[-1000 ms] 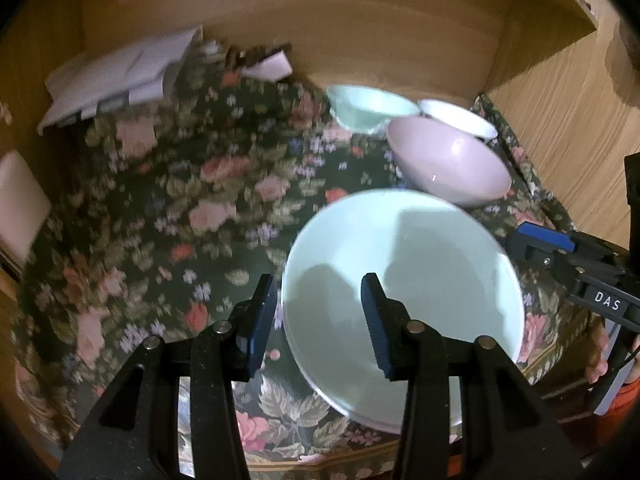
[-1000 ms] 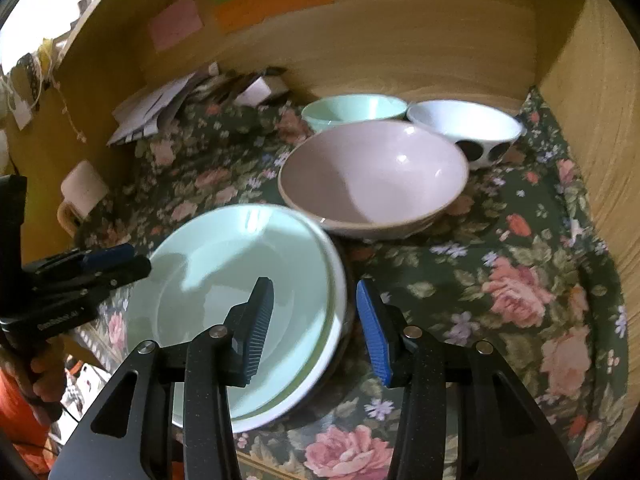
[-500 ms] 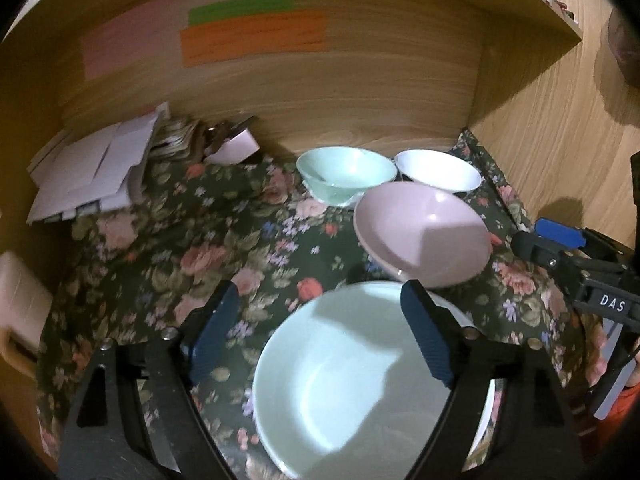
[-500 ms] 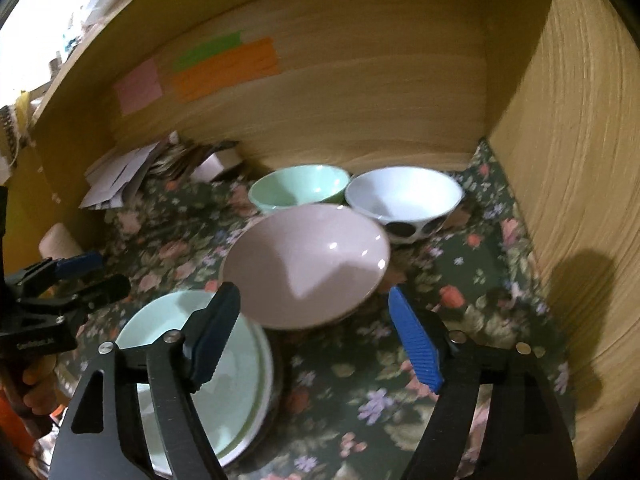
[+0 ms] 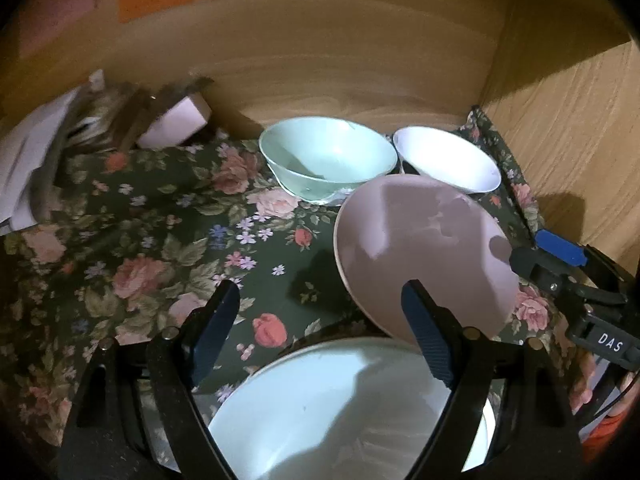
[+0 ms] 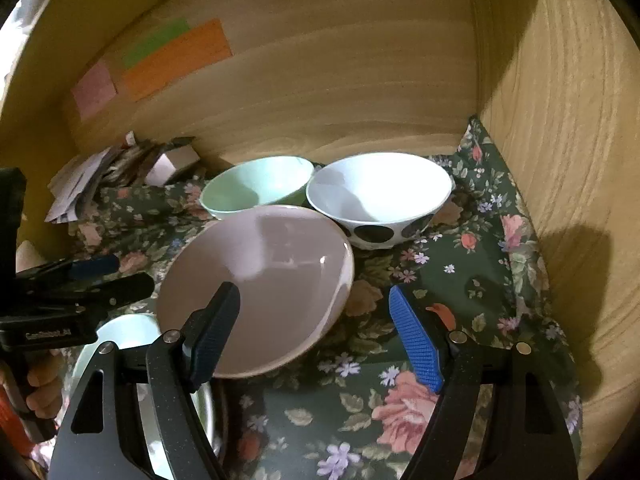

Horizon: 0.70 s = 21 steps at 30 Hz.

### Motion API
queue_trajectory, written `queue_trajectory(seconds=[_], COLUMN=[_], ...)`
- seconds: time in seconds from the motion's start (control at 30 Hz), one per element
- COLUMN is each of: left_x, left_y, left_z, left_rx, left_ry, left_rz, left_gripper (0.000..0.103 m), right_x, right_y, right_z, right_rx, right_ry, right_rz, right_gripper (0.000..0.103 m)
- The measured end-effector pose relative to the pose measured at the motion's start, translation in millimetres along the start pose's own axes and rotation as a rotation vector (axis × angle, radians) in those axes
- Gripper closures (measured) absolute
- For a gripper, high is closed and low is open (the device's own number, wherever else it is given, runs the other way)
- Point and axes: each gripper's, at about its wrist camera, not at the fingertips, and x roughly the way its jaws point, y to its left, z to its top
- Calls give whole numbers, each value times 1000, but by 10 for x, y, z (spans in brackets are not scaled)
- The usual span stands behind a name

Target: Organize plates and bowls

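Gaping wide, the left gripper (image 5: 320,330) holds nothing; its jaws have just been opening, and between them show only cloth and the far rim of the plates (image 5: 344,408) lying just below. The right gripper (image 6: 314,330) is likewise spread and empty, its jaws also just opened; its left finger (image 6: 212,336) stands in front of the pink bowl (image 6: 256,288), though whether it touches the bowl I cannot tell.

Nearest lie the pale green plates, stacked at the front edge of the floral cloth (image 5: 160,248); the right view shows a 2nd rim under the top one, so 2 plates at least. Just behind them sits the pink bowl, tilted, its near rim above the plates' far edge. Farther back, close to the wooden rear wall (image 6: 340,80), stand 2 more bowls side by side: a green bowl (image 5: 326,164) on the left and a white bowl (image 6: 380,196) with black spots on the right, both just beside the pink one. That makes 3 bowls.

In the far left corner lies a heap of papers (image 6: 84,184) with a small box (image 5: 176,124). On the wall are 3 coloured notes (image 6: 176,60).
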Motion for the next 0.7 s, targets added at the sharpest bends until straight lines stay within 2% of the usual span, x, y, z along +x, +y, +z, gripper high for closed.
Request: queue_trajectory(seconds=[0.07, 0.2, 0.33, 0.47, 0.6, 0.7], left_x=[92, 257, 392, 493, 529, 536], left_y=[-20, -68, -104, -130, -177, -210], left_z=[23, 51, 59, 71, 81, 85], left_rx=[6, 21, 32, 39, 50, 65], left_ry=[14, 44, 75, 105, 108, 104], left_rz=[-1, -17, -43, -68, -86, -79], left_gripper=[27, 38, 48, 64, 74, 75], right_x=[64, 192, 290, 371, 447, 498], right_y=[-21, -63, -109, -135, -107, -87], right_z=[3, 1, -14, -26, -41, -58], right_rx=[5, 10, 29, 46, 45, 39], right_ry=[12, 42, 68, 98, 124, 138], right_rz=[2, 5, 16, 38, 49, 44], right_gripper=[30, 46, 54, 68, 78, 79])
